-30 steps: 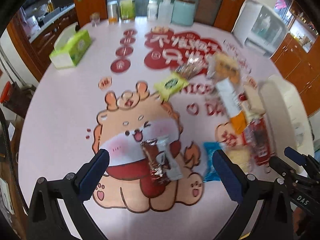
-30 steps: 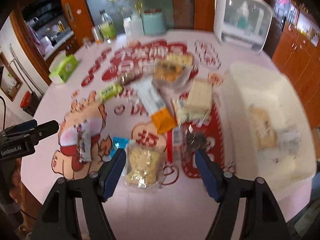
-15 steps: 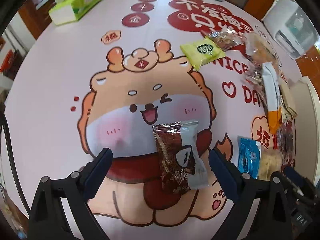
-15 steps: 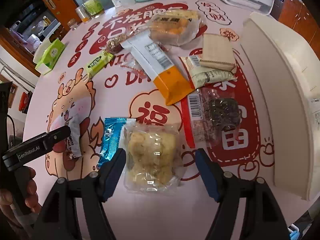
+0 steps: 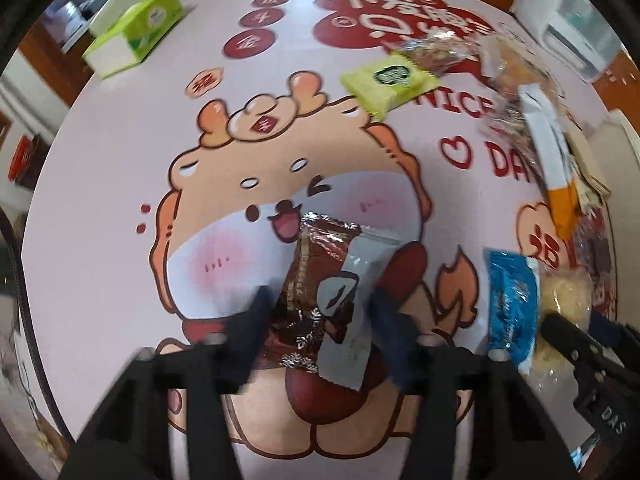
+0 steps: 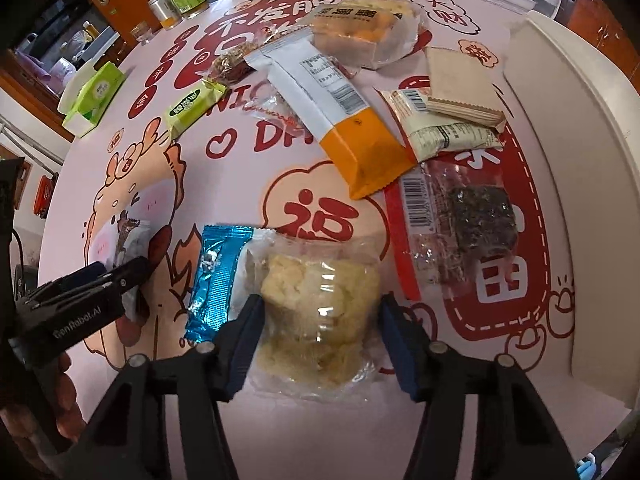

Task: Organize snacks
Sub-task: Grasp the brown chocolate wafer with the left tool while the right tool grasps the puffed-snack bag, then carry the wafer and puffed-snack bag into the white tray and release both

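My left gripper [image 5: 320, 328] straddles a brown and grey snack packet [image 5: 324, 292] lying on the cartoon tablecloth; its blurred fingers touch the packet's sides. My right gripper [image 6: 318, 344] straddles a clear bag of pale yellow crisps [image 6: 316, 300], its fingers close against the bag's edges. A blue wrapper [image 6: 216, 276] lies just left of that bag. The left gripper also shows at the left of the right wrist view [image 6: 100, 280].
A white bin [image 6: 568, 152] stands at the right. Behind lie a seaweed pack [image 6: 464, 220], an orange and white packet [image 6: 336, 112], a beige wafer pack [image 6: 460, 84], a green packet [image 6: 192, 108] and a tissue box [image 6: 96, 96]. Bottles stand at the back.
Both grippers have dropped toward the table and their fingers have narrowed. The left now closes around the brown packet, the right around the crisp bag.
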